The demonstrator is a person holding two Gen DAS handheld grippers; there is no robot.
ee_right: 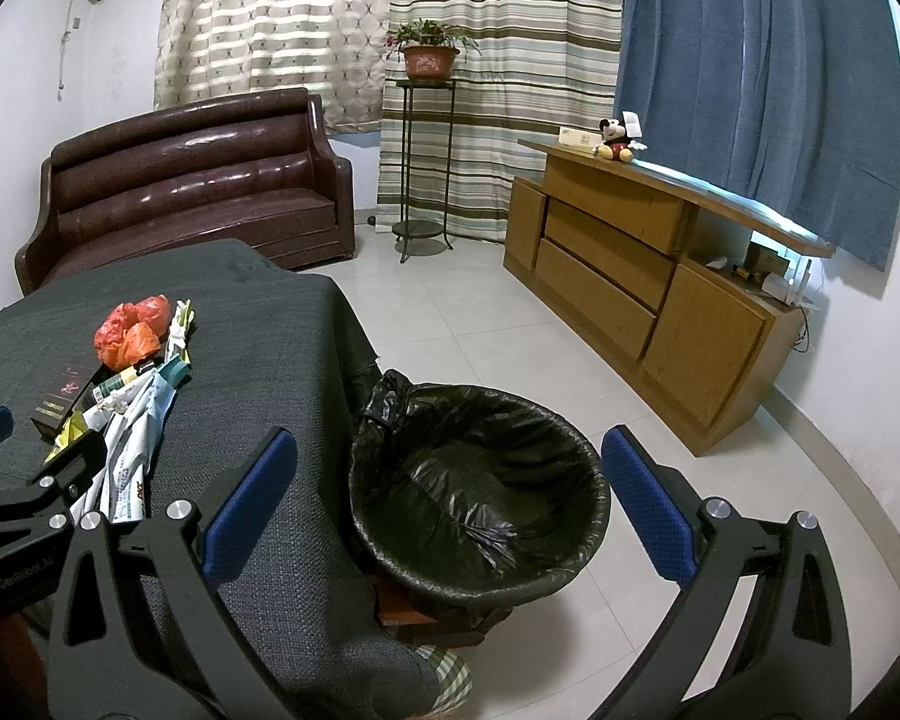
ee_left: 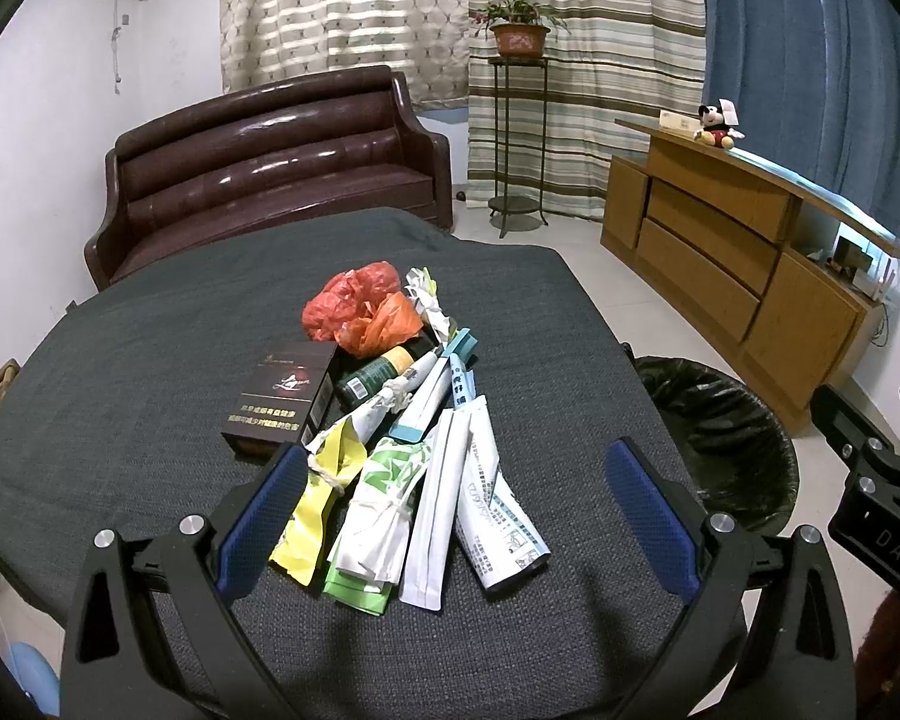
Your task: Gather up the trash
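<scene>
A heap of trash lies on the dark grey tablecloth (ee_left: 120, 360): a red-orange plastic bag (ee_left: 360, 309), a dark cigarette box (ee_left: 282, 399), a green bottle (ee_left: 378, 372), a yellow wrapper (ee_left: 312, 510), a green-white pouch (ee_left: 378, 510) and white sachets (ee_left: 498, 516). My left gripper (ee_left: 456, 462) is open, its blue pads astride the near end of the heap with nothing gripped. My right gripper (ee_right: 450, 456) is open and empty above the bin lined with a black bag (ee_right: 480, 480), which stands on the floor at the table's right edge. The same heap (ee_right: 132, 396) shows at left in the right wrist view.
A brown leather sofa (ee_left: 270, 180) stands behind the table. A wooden sideboard (ee_right: 660, 300) with a plush toy (ee_right: 617, 141) runs along the right wall. A plant stand (ee_right: 426, 168) with a potted plant is by the curtains. Tiled floor (ee_right: 480, 312) lies between bin and sideboard.
</scene>
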